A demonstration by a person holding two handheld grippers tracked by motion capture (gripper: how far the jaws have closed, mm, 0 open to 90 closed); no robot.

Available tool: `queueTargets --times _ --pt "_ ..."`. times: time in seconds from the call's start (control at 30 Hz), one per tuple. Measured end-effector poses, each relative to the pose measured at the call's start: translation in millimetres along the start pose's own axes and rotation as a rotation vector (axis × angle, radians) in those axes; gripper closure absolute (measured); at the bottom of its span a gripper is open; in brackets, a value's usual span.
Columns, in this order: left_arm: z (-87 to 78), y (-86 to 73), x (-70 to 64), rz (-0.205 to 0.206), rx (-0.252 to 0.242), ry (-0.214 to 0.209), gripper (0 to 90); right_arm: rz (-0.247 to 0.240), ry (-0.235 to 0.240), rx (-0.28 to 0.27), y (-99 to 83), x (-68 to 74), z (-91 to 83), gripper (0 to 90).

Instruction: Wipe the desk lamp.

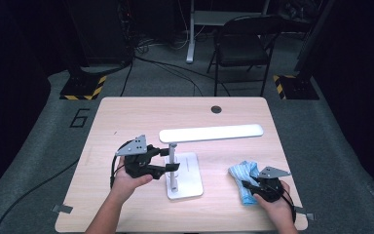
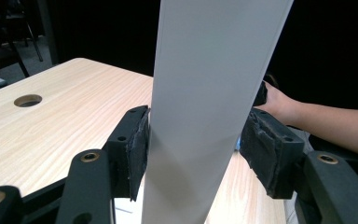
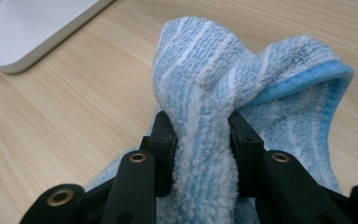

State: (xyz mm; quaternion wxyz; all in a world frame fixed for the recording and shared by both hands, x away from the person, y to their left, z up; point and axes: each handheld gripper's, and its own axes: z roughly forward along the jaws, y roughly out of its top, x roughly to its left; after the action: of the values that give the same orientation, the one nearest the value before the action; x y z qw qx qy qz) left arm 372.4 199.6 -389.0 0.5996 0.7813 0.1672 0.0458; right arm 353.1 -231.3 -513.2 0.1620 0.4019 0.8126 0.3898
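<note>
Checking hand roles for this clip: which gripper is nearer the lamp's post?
Left. The left gripper has its jaws on either side of the lamp post, while the right gripper is off toward the table's right edge, pinching the blue cloth.

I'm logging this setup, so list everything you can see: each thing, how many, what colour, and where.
desk lamp: 1, white, table middle, post between the left jaws
cloth: 1, blue and white striped, table right, pinched in the right jaws
table: 1, light wood, centre
folding chair: 1, black, beyond the table
hazard-striped bases: 2, black and yellow, floor
left gripper: 1, black, at the lamp post
right gripper: 1, black, on the cloth
</note>
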Motion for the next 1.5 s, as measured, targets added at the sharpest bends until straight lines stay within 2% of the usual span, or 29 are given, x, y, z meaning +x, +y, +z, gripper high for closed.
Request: queueTargets --times 0.07,0.13,0.17,0.37,0.47,0.53,0.63,0.7,0.83,1.03,1.07,1.17,1.23,1.3,1.5 --pt "-0.2 -0.6 0.1 0.003 -0.001 0.000 42.8 0.044 0.014 0.006 -1.2 -3.7 -0.3 65.9" --pt "-0.1 -0.6 -0.3 0.003 0.002 0.000 42.8 0.066 0.016 0.005 -2.4 -5.9 0.5 64.8" --pt "0.2 -0.5 -0.4 0.005 0.001 0.004 42.8 0.056 0.020 0.004 -2.6 -7.5 0.3 64.4" --pt "0.6 -0.6 -1.6 -0.002 0.001 0.004 42.2 0.082 0.008 -0.012 -2.7 -7.0 -1.3 56.4" --pt "1.2 -0.4 -3.3 -0.008 0.004 0.020 41.7 0.097 -0.009 -0.055 -1.7 -5.6 -5.8 49.1" --pt "1.2 -0.2 -3.7 -0.009 0.006 0.033 43.7 0.099 -0.020 -0.105 -0.2 -4.8 -10.5 45.5" --pt "1.1 -0.3 -5.1 -0.018 0.004 0.032 43.0 0.129 -0.024 -0.169 3.1 -2.7 -17.8 41.5" --pt "0.8 -0.4 -5.3 -0.010 0.006 0.028 41.9 0.139 -0.029 -0.208 5.9 -0.2 -22.1 38.9" --pt "-0.9 -0.9 -4.8 -0.006 0.010 0.005 40.5 0.109 -0.019 -0.239 13.7 9.1 -25.4 34.7" --pt "-1.8 -2.0 -6.1 -0.005 0.014 -0.024 39.0 0.014 0.008 -0.262 23.2 29.0 -20.3 33.8" --pt "-1.8 -2.4 -6.4 -0.005 0.009 -0.023 39.2 0.020 0.010 -0.275 24.1 31.2 -19.0 33.6" --pt "-3.4 -1.6 -6.1 0.009 0.023 0.000 45.0 0.033 0.058 -0.280 24.5 33.0 -16.6 33.5" --pt "-4.5 -2.0 -5.7 0.005 0.022 0.006 49.5 0.027 0.063 -0.279 24.5 33.0 -15.0 33.4" --pt "-4.3 -2.3 -6.2 0.019 0.020 0.010 50.0 0.056 0.036 -0.266 24.8 34.9 -14.1 33.6" --pt "2.3 -2.6 -12.5 0.023 0.007 0.027 51.0 0.016 0.058 -0.258 26.5 39.2 -9.6 38.4"
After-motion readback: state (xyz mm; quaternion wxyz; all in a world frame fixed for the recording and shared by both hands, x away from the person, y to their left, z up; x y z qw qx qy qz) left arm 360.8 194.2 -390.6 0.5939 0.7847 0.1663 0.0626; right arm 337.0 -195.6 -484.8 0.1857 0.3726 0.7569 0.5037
